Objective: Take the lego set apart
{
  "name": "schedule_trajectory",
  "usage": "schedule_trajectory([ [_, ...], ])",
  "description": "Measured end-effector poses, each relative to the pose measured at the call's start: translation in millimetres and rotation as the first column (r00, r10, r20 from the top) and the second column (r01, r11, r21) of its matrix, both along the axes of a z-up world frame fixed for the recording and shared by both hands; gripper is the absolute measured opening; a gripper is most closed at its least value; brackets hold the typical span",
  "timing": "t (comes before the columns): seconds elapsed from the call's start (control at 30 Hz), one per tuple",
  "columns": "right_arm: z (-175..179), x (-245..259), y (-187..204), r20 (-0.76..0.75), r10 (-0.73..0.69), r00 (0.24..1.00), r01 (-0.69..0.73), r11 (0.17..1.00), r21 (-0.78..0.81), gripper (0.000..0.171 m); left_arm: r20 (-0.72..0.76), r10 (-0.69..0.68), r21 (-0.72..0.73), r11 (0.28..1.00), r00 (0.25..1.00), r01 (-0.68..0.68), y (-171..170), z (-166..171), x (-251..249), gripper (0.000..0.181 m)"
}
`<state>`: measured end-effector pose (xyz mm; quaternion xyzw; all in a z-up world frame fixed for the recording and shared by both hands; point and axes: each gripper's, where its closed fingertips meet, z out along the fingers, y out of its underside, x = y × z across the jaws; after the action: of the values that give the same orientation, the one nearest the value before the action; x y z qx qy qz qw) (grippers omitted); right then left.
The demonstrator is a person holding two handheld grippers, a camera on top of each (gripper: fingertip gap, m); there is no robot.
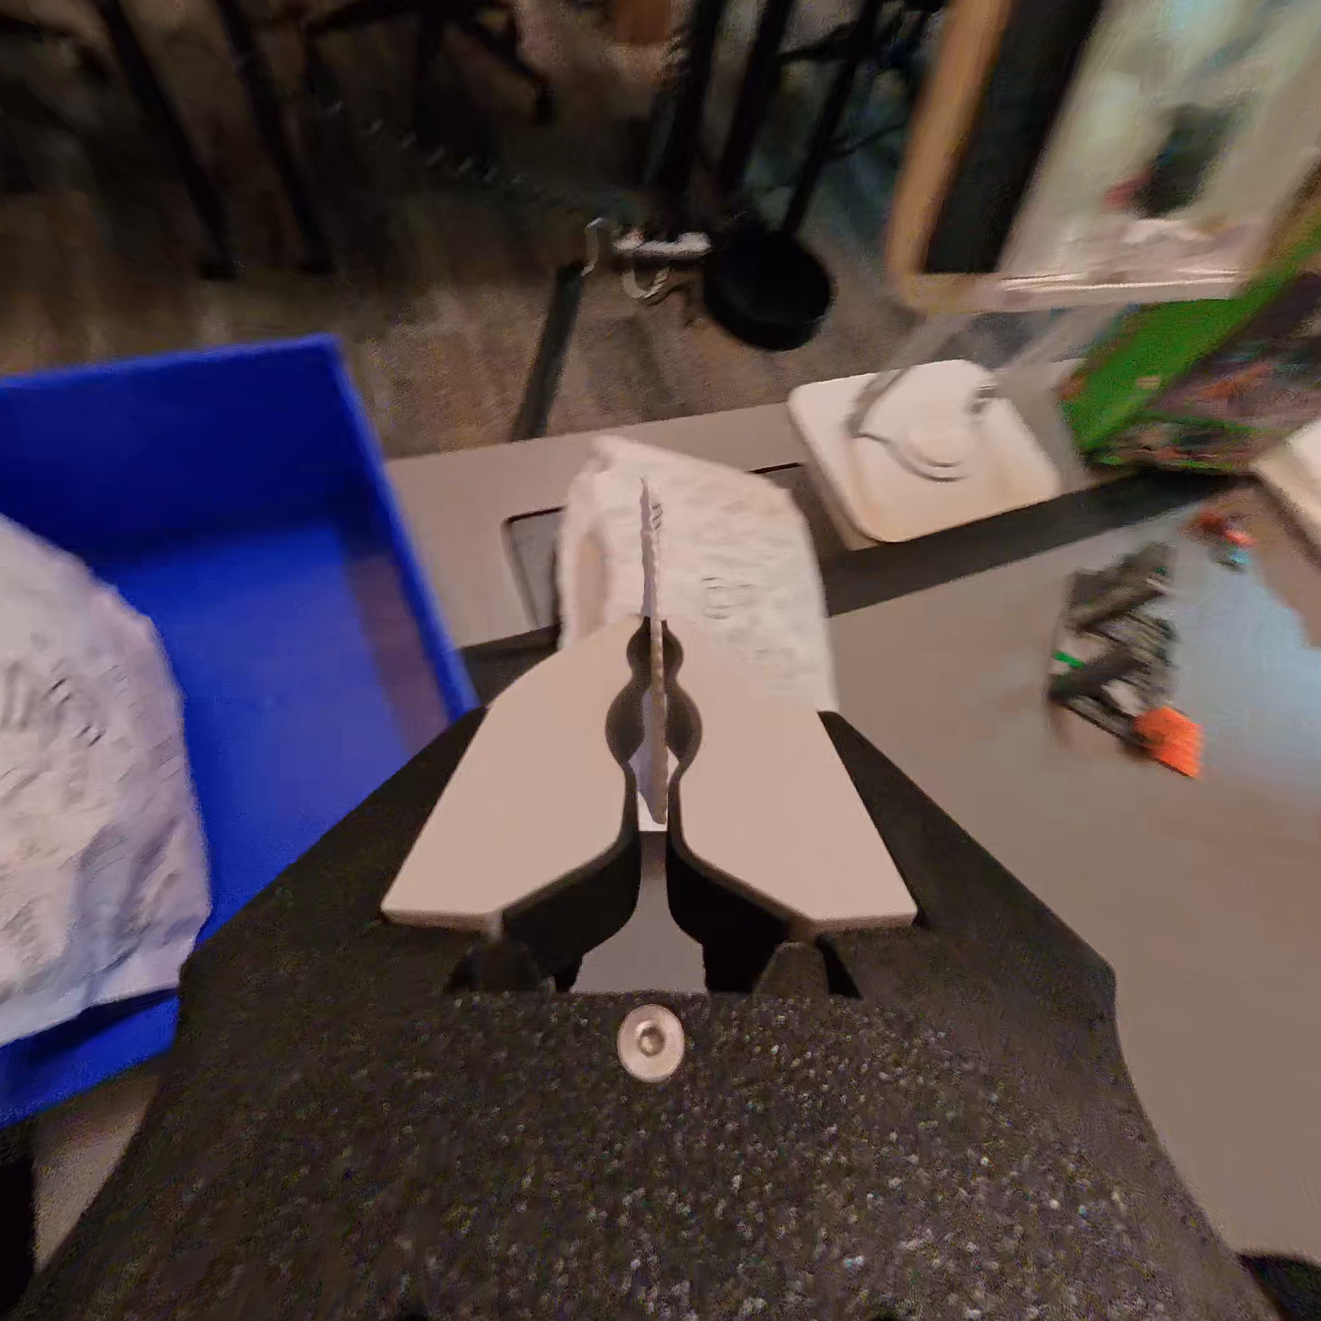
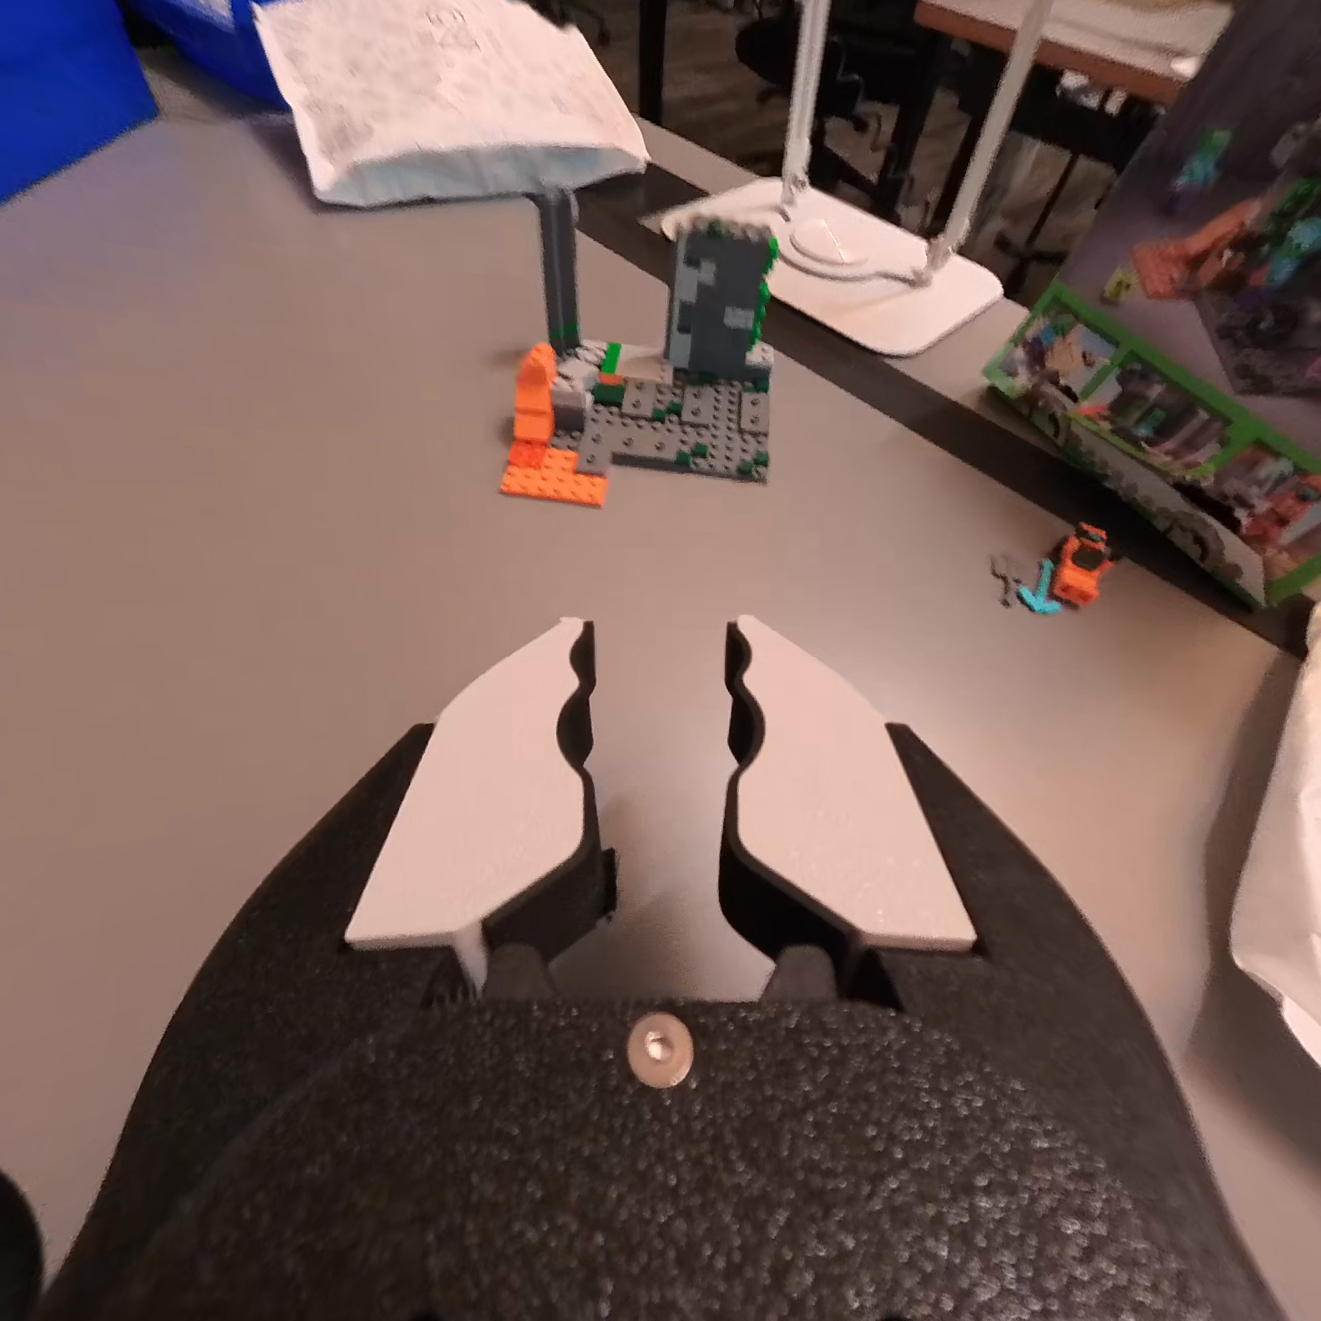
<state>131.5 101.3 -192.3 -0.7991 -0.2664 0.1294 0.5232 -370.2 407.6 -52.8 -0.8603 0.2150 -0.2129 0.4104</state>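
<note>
My left gripper (image 1: 654, 629) is shut on the thin edge of a white paper bag (image 1: 736, 572), which stands edge-on between its pads beside the blue bin (image 1: 271, 543). The same bag (image 2: 443, 93) shows at the top of the right wrist view, its open mouth facing me. The lego set (image 2: 657, 386) stands on the grey table (image 2: 286, 429): a grey studded baseplate with an orange corner, a grey wall and a thin grey pillar. It also shows blurred at the right of the left wrist view (image 1: 1115, 657). My right gripper (image 2: 661, 629) is open and empty, well short of the set.
A second white bag (image 1: 78, 750) lies in the blue bin. A white lamp base (image 2: 843, 286) and the green lego box (image 2: 1158, 429) stand behind the set. A small orange figure with loose pieces (image 2: 1083, 565) lies at the right. Another white bag (image 2: 1287, 822) is at the right edge. About 60 centimetres separates my left fingertips from my right. The lego set (image 2: 657, 386) is about 20 centimetres from my right fingertips.
</note>
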Motion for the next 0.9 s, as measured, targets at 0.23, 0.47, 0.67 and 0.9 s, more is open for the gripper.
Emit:
schedule_trajectory([
  [0.23,44.9,-62.9,-2.3,-0.049,0.211,0.976,-0.207,0.975,0.086,0.037,0.062,-0.461,0.091,0.886,0.885,0.455,-125.1,31.8,139.2,0.000],
  [0.47,79.8,-126.1,0.8,-0.020,0.373,0.928,-0.370,0.924,0.099,0.052,0.035,-0.831,0.006,0.556,0.555,0.831,-264.8,-10.1,278.8,0.000],
  [0.67,69.1,-133.4,-5.9,-0.001,0.398,0.917,-0.397,0.916,0.055,0.009,0.057,-0.917,-0.044,0.394,0.396,0.918,-313.3,-40.6,346.8,0.000],
  [0.9,40.3,-51.2,6.5,-0.265,0.151,0.952,-0.212,0.953,-0.218,0.000,-0.030,-0.820,0.077,0.569,0.572,0.819,-268.6,-51.7,352.6,0.022],
])
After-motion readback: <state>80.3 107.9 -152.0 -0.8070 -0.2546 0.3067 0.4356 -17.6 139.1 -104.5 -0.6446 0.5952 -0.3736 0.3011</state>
